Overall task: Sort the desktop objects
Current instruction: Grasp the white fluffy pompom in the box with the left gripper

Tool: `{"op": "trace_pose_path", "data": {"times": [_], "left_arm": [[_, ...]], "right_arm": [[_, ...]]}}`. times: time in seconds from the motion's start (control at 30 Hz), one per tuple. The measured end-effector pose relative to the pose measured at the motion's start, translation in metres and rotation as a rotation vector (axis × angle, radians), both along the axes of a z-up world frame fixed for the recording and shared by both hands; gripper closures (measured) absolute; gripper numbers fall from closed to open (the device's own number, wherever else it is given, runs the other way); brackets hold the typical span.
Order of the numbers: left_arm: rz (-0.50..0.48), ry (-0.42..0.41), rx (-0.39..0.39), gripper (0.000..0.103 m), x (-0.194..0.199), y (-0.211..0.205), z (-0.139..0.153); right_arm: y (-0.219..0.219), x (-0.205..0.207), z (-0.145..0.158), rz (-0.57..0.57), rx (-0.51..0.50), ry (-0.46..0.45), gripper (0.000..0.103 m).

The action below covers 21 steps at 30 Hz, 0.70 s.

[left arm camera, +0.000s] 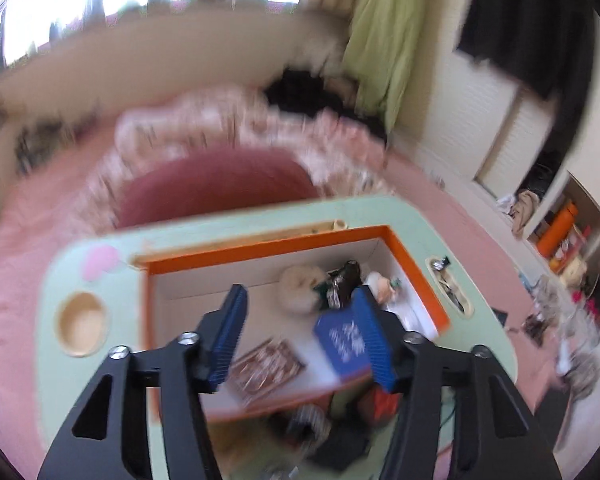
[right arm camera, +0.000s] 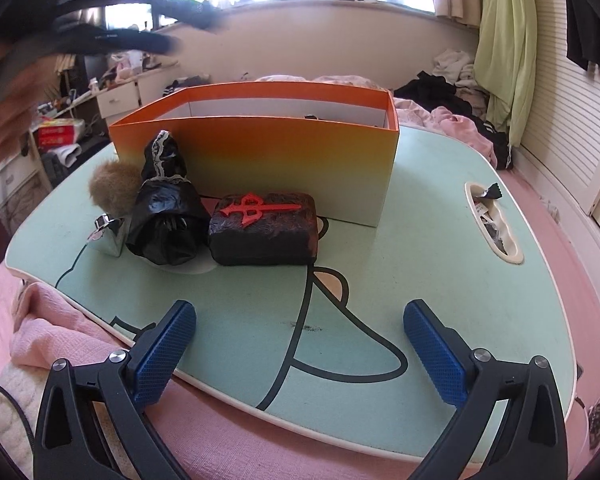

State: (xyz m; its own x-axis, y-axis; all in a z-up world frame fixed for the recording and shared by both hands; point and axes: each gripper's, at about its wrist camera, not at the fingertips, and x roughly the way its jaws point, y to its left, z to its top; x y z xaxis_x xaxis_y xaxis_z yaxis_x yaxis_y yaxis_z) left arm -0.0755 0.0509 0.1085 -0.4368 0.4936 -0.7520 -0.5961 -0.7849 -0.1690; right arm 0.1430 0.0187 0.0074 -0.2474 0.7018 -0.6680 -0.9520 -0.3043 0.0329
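The right gripper (right arm camera: 300, 344) stood wide open and empty over the mint-green lap table (right arm camera: 420, 280). At its 11 o'clock the black block with a red emblem (right arm camera: 263, 234) lay before the orange box (right arm camera: 256, 160), long axis across the view. The blurred left gripper (left arm camera: 300, 336) hung over that box; I cannot tell if its half-closed jaws held the blue box (left arm camera: 342, 344).
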Motion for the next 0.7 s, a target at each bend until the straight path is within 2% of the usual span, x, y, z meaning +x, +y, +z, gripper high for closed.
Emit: {"op": "trace_pose_path", "data": {"times": [0.07, 0.1, 0.17, 0.27, 0.4, 0.43, 0.47, 0.63, 0.7], "left_arm": [[0.021, -0.129, -0.058, 0.068, -0.032, 0.025, -0.024], [0.048, -0.191, -0.101, 0.071, -0.050, 0.036, -0.041], [0.085, -0.250, -0.132, 0.073, -0.067, 0.045, -0.057], [0.088, -0.339, -0.105, 0.073, -0.076, 0.050, -0.077], [0.052, -0.294, -0.167, 0.075, -0.068, 0.054, -0.073], [0.036, -0.282, -0.179, 0.086, -0.065, 0.054, -0.071], [0.026, -0.281, -0.180, 0.090, -0.062, 0.052, -0.071], [0.020, -0.255, -0.157, 0.094, -0.065, 0.032, -0.067], [0.039, -0.243, -0.084, 0.096, -0.070, 0.015, -0.054]], "right_arm": [[0.001, -0.001, 0.000, 0.000, 0.000, 0.000, 0.000], [0.001, -0.001, 0.000, 0.000, 0.001, 0.001, 0.000], [0.001, -0.001, 0.000, 0.000, 0.001, 0.001, 0.000], [0.001, -0.002, -0.001, 0.000, 0.001, 0.002, 0.000], [0.003, -0.003, -0.001, -0.001, 0.001, 0.003, 0.000], [0.004, -0.003, -0.002, -0.001, 0.002, 0.003, 0.000], [0.003, -0.002, -0.002, -0.001, 0.002, 0.003, 0.000], [0.004, -0.003, -0.002, -0.002, 0.003, 0.003, 0.000], [0.003, -0.003, -0.003, -0.003, 0.003, 0.003, 0.000]]}}
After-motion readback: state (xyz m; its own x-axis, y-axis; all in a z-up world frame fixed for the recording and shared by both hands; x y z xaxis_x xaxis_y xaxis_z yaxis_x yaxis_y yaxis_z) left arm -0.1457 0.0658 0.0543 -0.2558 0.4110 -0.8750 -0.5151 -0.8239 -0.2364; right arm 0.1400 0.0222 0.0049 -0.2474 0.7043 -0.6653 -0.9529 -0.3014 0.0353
